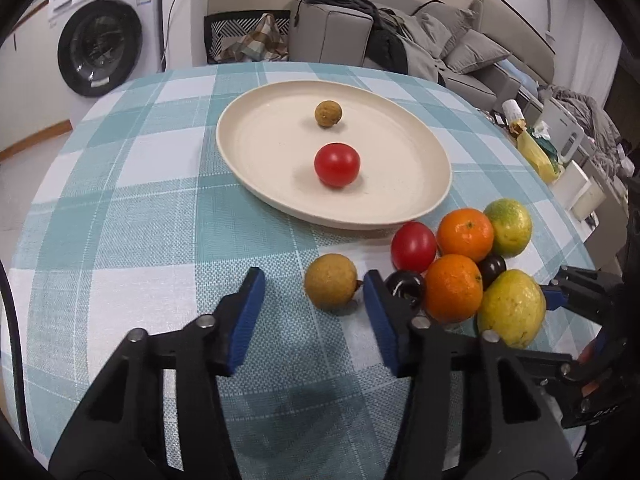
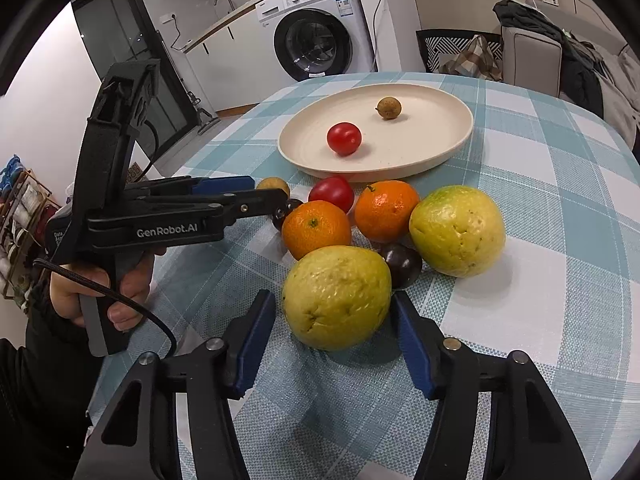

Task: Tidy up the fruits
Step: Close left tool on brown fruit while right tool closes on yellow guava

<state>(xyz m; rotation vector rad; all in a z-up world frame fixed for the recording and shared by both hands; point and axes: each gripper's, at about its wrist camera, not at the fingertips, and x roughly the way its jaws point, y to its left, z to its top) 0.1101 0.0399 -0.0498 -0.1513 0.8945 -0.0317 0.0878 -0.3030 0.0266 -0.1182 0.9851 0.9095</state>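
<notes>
Checked cloth on worktop (image 1: pixel 120 216); plate (image 1: pixel 256 184) beyond, holding tomato and small brown fruit. Left gripper (image 1: pixel 314 288) part open, small brown fruit (image 1: pixel 330 286) between tips, nearer right finger; contact unclear, probably not gripped. Right gripper (image 2: pixel 332 312) half open, straddling near yellow-green fruit (image 2: pixel 338 296), long axis across jaws, pads apparently just clear. Plate straight ahead of both.

- Left gripper (image 2: pixel 276 200): black frame, blue pads, white "GenRobot.AI" lettering, black braided cable trailing below the lettering.
- Right gripper (image 2: pixel 332 344): black, blue pads, silver pivot pins.
- Dark sleeve (image 2: pixel 36 360).
</notes>
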